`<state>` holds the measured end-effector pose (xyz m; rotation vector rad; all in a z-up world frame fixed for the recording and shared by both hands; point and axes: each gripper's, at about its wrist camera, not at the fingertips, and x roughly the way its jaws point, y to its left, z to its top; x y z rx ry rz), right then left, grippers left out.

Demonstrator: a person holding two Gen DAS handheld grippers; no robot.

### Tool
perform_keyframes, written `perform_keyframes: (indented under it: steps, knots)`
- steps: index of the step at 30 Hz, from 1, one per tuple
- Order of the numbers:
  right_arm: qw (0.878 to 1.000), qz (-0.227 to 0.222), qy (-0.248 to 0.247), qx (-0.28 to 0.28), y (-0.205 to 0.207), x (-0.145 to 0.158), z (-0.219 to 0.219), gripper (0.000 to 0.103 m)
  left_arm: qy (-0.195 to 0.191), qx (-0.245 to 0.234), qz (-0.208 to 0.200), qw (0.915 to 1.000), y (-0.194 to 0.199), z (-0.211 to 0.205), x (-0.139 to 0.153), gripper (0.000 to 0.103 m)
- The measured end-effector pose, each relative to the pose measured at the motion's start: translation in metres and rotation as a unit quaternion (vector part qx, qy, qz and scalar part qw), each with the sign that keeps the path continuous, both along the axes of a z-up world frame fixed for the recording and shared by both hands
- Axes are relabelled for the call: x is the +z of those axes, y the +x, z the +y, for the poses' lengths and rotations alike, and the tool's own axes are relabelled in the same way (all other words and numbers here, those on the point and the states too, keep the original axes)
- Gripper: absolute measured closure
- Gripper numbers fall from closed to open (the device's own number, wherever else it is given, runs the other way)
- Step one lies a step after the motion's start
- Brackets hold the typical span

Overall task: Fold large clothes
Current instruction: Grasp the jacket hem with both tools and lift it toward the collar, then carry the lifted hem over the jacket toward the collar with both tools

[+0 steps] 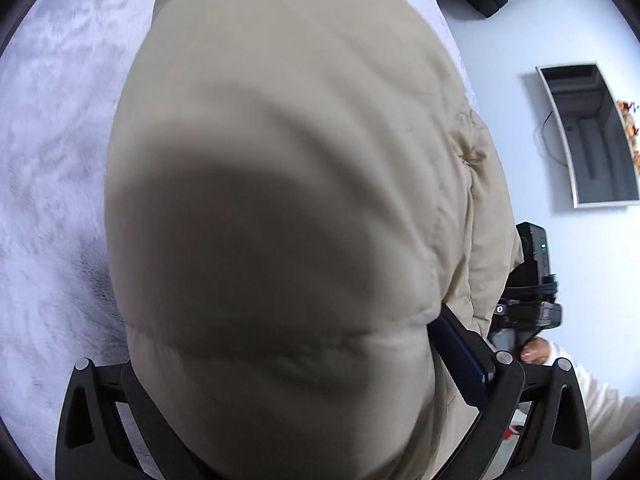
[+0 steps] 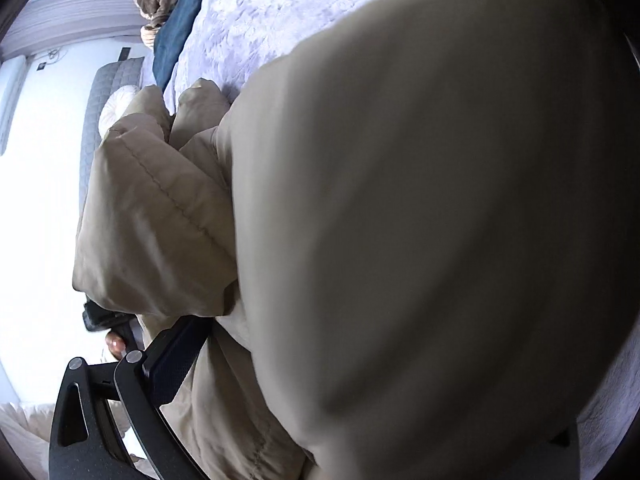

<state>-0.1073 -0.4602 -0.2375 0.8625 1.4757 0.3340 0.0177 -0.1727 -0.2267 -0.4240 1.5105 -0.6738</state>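
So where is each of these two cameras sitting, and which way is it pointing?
Left wrist: sits on the left gripper, looking along its fingers at the beige coat bunched between them, over the bed; the other hand shows at right.
Right wrist: sits on the right gripper, facing the same coat over the bed, jeans beyond; a fingertip shows at left.
Shared: coat and bed.

Both tools (image 1: pixel 304 380) (image 2: pixel 280 360) fabric-filled, side by side.

Beige puffer jacket (image 1: pixel 280 200) blocks ahead; lavender bedspread (image 1: pixel 52 160) open leftward.
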Motion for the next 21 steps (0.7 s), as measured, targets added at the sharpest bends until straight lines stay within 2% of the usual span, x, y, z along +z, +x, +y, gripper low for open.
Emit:
perform_keyframes:
  steps: [3,5,7,9,10,12,13,14,15,17,21]
  knots:
    - [1.0,0.001,0.001,-0.012,-0.005,0.005,-0.004,0.013,0.024,0.002,-0.016,0.9996,-0.003,-0.003,0.008,0.001]
    - [1.0,-0.004,0.005,-0.019,-0.009,0.01,-0.007,0.029,0.035,0.003,-0.02,0.9992,-0.003,-0.008,0.01,0.001]
    - [1.0,-0.008,0.006,-0.02,-0.012,0.014,-0.01,0.036,0.042,0.0,-0.022,0.9989,-0.003,-0.01,0.012,0.001]
    - [1.0,-0.008,0.002,-0.016,-0.013,0.018,-0.011,0.037,0.047,-0.005,-0.024,0.9986,-0.003,-0.013,0.013,0.001]
    - [1.0,-0.009,-0.007,-0.006,-0.013,0.022,-0.011,0.037,0.048,-0.005,-0.024,0.9986,-0.004,-0.023,0.016,0.0]
    - [0.999,-0.008,-0.036,0.009,-0.011,0.028,-0.009,0.027,0.047,-0.004,-0.023,0.9986,-0.005,-0.028,0.016,0.0]
    - [0.998,-0.004,-0.06,0.02,-0.01,0.03,-0.01,0.014,0.047,-0.003,-0.022,0.9986,-0.004,-0.032,0.015,0.0]
    - [0.996,-0.005,-0.084,0.03,-0.01,0.031,-0.01,0.006,0.047,-0.003,-0.023,0.9986,-0.004,-0.034,0.015,0.0]
    - [0.994,-0.01,-0.1,0.04,-0.009,0.033,-0.012,0.001,0.047,-0.003,-0.023,0.9986,-0.005,-0.031,0.016,0.0]
    - [0.994,-0.02,-0.104,0.042,-0.008,0.032,-0.017,0.0,0.046,-0.003,-0.023,0.9987,-0.008,-0.032,0.012,0.0]
    - [0.997,-0.027,-0.062,0.043,-0.003,0.018,-0.02,0.0,0.042,-0.003,-0.022,0.9989,-0.003,-0.015,0.005,0.0]
